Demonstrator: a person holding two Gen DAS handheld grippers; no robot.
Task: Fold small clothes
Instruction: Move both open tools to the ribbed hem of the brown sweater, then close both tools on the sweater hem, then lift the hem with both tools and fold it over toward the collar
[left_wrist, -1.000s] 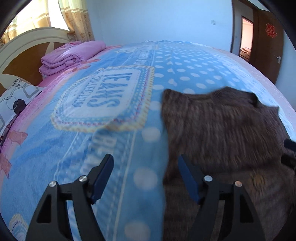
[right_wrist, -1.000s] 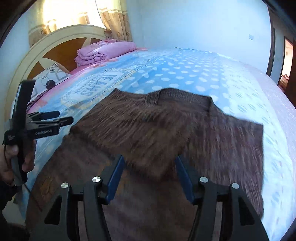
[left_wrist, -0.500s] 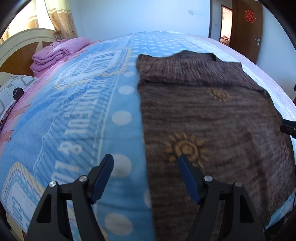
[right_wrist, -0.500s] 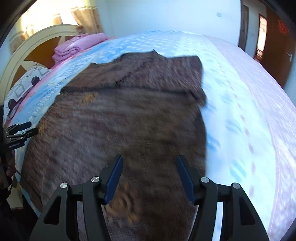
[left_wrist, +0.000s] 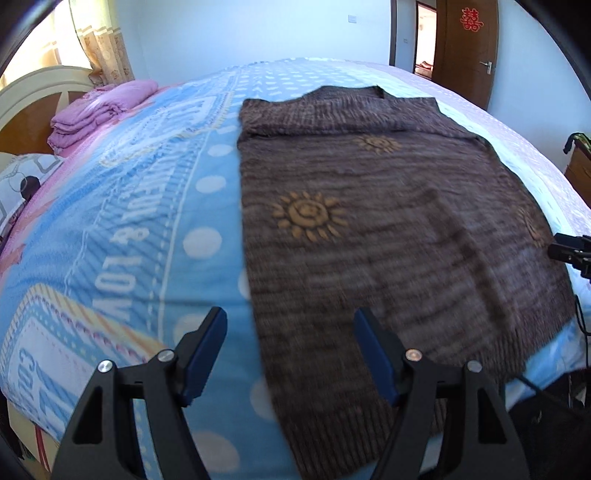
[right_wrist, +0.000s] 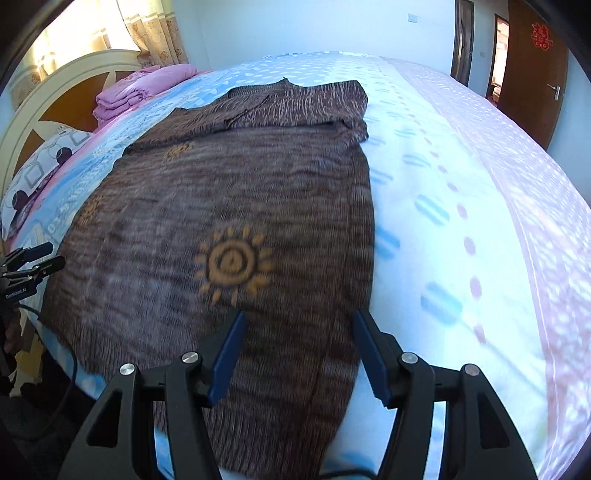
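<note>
A brown knitted sweater (left_wrist: 388, 229) with orange sun motifs is being kept spread flat on the blue patterned bed (left_wrist: 140, 229), its hem nearest the cameras. The left claw (left_wrist: 290, 336) is being held open and empty over its left edge, the right claw (right_wrist: 297, 339) likewise above its right edge.

This is a bedroom in a home — a wide bed (left_wrist: 122, 236) fills both views, covered with a blue printed blanket (left_wrist: 155, 258). At its head stands a cream and brown curved headboard (right_wrist: 70, 99), with folded pink bedding (right_wrist: 140, 86) and a patterned pillow (right_wrist: 44, 166) before it. Floral curtains (right_wrist: 159, 33) hang behind — a brown wooden door (left_wrist: 467, 48) with a red paper-cut decoration (left_wrist: 471, 20) stands in the pale blue wall.
</note>
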